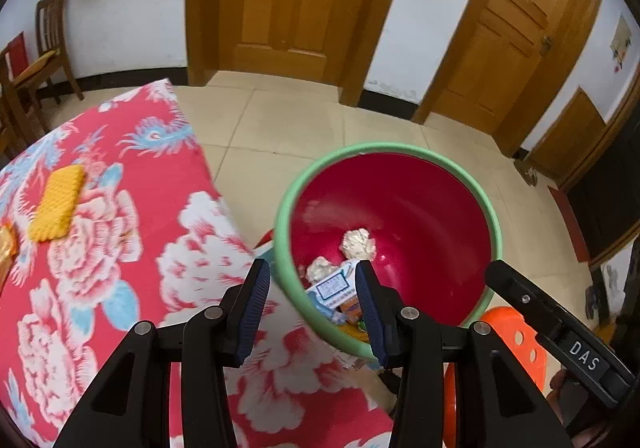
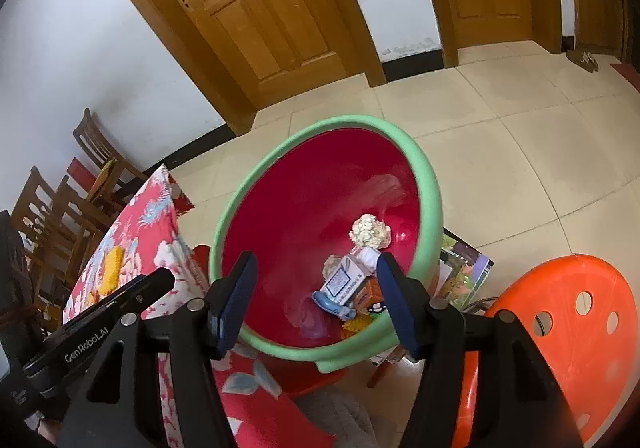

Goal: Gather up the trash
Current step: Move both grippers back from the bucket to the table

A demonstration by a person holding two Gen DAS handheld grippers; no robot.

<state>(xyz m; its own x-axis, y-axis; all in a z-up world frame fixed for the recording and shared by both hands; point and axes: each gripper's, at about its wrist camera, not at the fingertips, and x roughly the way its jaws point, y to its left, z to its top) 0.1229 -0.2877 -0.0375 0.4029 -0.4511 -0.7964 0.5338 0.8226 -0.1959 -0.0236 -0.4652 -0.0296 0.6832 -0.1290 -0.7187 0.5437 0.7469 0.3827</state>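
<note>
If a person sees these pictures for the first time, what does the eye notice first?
First, the big red basin with a green rim, standing on the floor beside the table, with crumpled paper and a small box inside. Next, the red flowered tablecloth with a yellow knitted cloth lying on it. An orange stool stands beside the basin.

Table w/ red floral cloth (image 1: pixel 120 248): 1 yellow knit pad (image 1: pixel 58 204) lying on it.
</note>
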